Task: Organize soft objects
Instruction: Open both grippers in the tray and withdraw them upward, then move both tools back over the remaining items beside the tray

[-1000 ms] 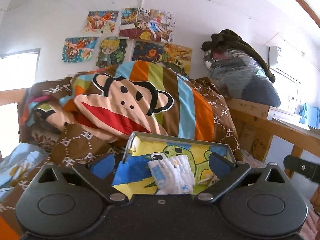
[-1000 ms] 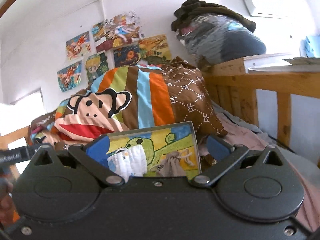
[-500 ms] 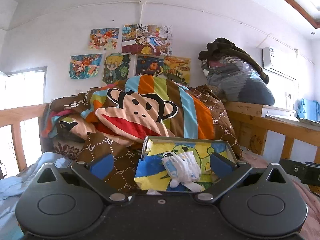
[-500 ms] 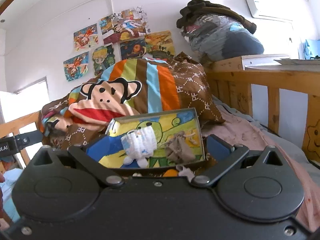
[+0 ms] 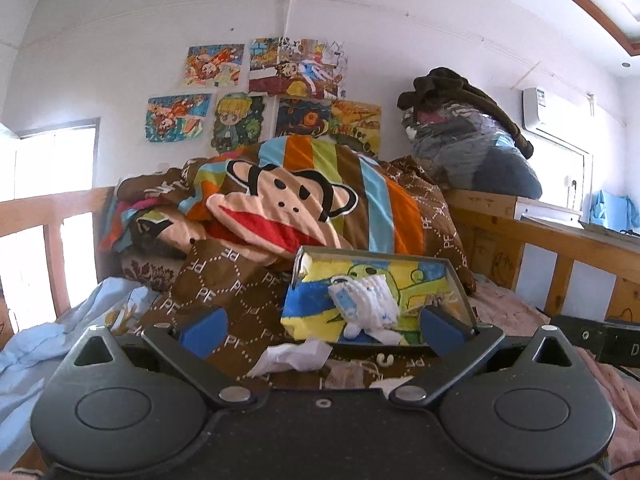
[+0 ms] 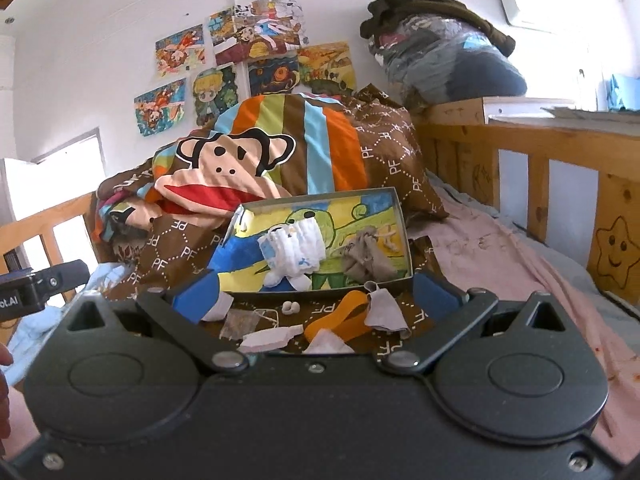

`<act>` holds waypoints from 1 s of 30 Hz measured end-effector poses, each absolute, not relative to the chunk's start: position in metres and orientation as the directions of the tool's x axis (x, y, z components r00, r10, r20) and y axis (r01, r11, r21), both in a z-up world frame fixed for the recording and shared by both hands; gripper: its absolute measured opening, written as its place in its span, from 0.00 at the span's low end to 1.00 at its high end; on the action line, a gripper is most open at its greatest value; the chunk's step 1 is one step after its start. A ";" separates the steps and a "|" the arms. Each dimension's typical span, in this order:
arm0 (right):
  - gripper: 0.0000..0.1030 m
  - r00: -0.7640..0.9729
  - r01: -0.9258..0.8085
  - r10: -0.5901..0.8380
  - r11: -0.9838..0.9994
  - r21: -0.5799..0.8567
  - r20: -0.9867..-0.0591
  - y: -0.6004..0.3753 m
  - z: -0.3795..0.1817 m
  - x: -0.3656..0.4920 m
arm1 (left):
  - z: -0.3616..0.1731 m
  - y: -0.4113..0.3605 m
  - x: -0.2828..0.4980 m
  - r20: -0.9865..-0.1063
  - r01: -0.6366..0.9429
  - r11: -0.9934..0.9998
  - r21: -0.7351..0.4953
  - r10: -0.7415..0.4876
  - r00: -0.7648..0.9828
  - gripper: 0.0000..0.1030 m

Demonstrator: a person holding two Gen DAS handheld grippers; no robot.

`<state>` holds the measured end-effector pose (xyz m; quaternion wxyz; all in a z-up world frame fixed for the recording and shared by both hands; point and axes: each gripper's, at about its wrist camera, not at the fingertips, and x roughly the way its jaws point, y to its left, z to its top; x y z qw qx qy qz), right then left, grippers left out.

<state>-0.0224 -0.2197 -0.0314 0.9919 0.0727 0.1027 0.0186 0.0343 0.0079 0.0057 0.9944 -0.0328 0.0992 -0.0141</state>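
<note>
right tongs (image 6: 314, 294) spread wide, empty | orange band (image 6: 340, 314) just ahead: light, floppy, pinch mid-loop | left tongs (image 5: 320, 322) spread, empty

You are in a child's bedroom at home, on a wooden bunk-style bed. Cartoon drawings (image 5: 276, 92) are taped to the white wall at 12 o'clock, above a heaped monkey-face quilt (image 5: 304, 208). A wooden bed rail (image 6: 560, 160) with a smiling star (image 6: 614, 246) drawn on it runs at 3 o'clock, bagged clothes (image 5: 468, 148) piled at its far end below an air conditioner (image 5: 556, 116).
</note>
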 end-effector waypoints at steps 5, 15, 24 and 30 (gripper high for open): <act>1.00 0.971 -0.002 0.026 0.995 0.103 -0.238 -0.200 -0.031 -0.039 | 0.002 0.009 0.029 -0.266 -0.010 0.996 -0.087 -0.013 0.964 0.99; 1.00 0.962 0.001 0.010 0.999 0.040 -0.272 -0.181 -0.028 -0.045 | -0.007 0.018 0.022 -0.315 -0.049 0.993 -0.108 0.012 0.949 0.99; 1.00 0.955 -0.015 0.020 1.000 0.019 -0.294 -0.183 -0.026 -0.030 | -0.011 0.011 0.023 -0.330 -0.022 0.997 -0.078 -0.005 0.944 0.99; 1.00 0.953 -0.011 0.019 0.999 0.031 -0.304 -0.187 -0.026 -0.026 | -0.013 0.009 0.025 -0.339 -0.025 0.997 -0.077 -0.002 0.941 0.99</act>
